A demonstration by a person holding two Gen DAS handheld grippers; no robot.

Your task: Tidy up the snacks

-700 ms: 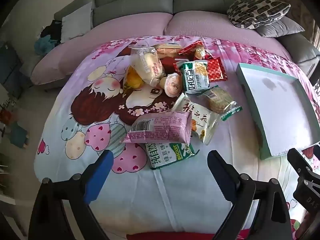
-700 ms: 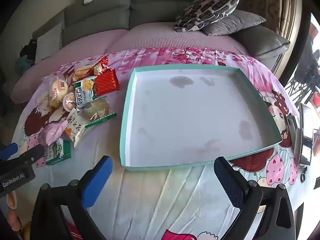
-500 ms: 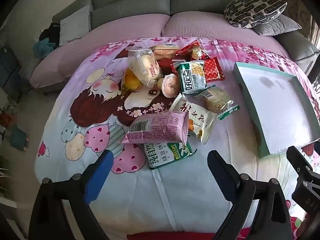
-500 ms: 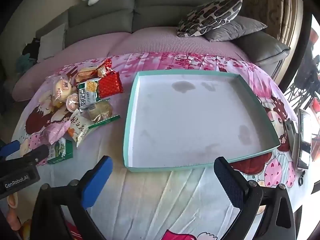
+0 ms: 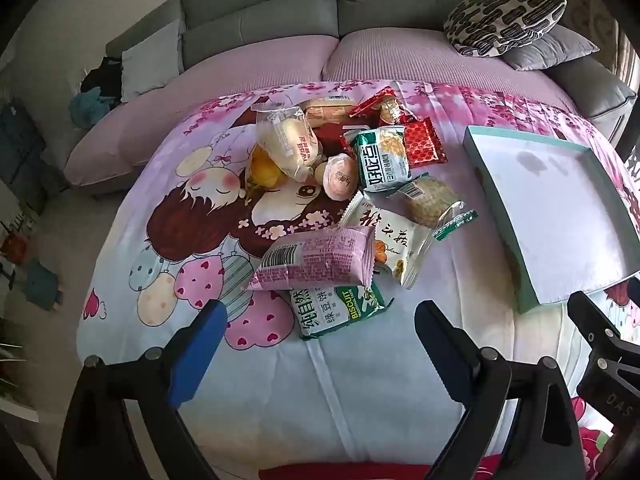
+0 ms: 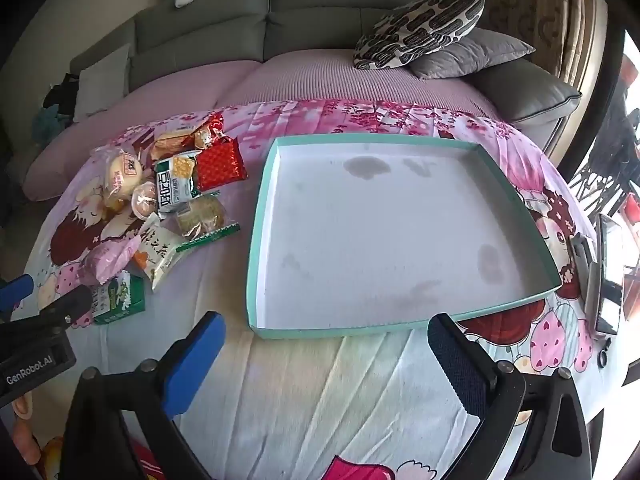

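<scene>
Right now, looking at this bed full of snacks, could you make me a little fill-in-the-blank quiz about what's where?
1. The teal tray holds ____ snacks.
2. The pink packet lies partly on top of the ____ biscuit packet.
3. Both the left gripper and the right gripper have their fingers ____, holding nothing.
4. Seen from the right wrist, the snack pile lies to the ____ of the tray.

Missing words: no; green; open; left
</scene>
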